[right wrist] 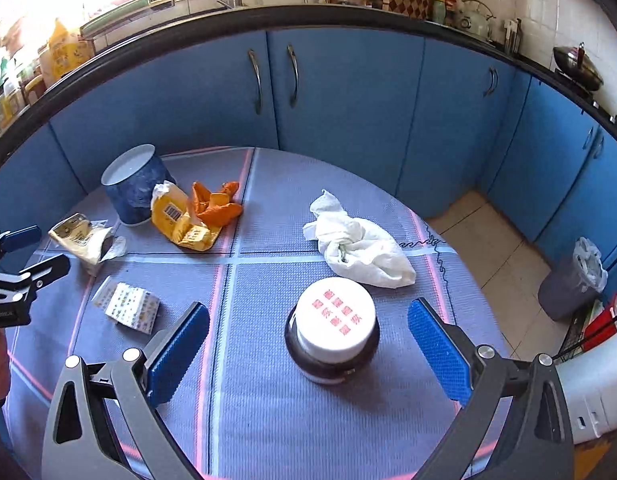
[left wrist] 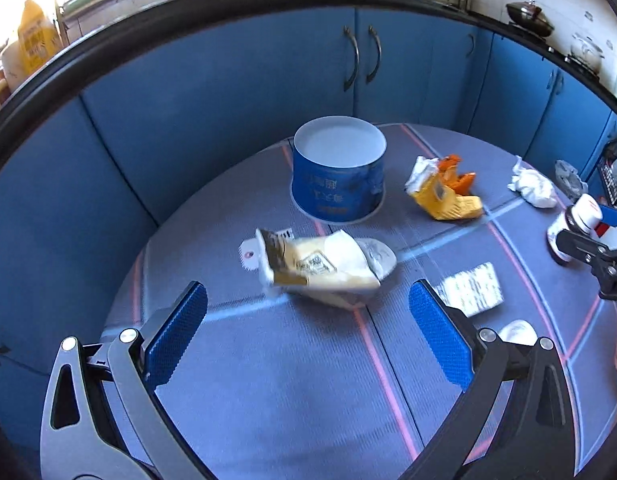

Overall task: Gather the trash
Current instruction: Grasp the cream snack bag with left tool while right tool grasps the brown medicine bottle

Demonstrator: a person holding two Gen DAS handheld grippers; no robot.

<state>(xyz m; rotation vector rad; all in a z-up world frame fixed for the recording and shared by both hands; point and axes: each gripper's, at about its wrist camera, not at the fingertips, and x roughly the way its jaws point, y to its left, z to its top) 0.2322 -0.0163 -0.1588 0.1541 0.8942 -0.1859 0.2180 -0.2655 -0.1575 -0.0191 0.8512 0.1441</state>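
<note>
My left gripper (left wrist: 308, 328) is open and empty, just short of a crumpled cream and gold wrapper (left wrist: 320, 268) that also shows in the right wrist view (right wrist: 84, 240). My right gripper (right wrist: 308, 352) is open around a dark jar with a white lid (right wrist: 334, 328), not touching it; the jar also shows in the left wrist view (left wrist: 572, 228). Other trash lies on the table: a yellow and orange wrapper (left wrist: 444, 192) (right wrist: 196, 216), a crumpled white tissue (left wrist: 532, 184) (right wrist: 356, 244) and a small patterned packet (left wrist: 468, 288) (right wrist: 130, 306). A blue cylindrical tub (left wrist: 338, 172) (right wrist: 134, 184) stands open at the back.
The round table has a grey-blue checked cloth (right wrist: 268, 400). Blue kitchen cabinets (right wrist: 348, 100) curve close behind it. A grey bin with a white liner (right wrist: 572, 280) stands on the floor at right. A white scrap (left wrist: 516, 332) lies by my left gripper's right finger.
</note>
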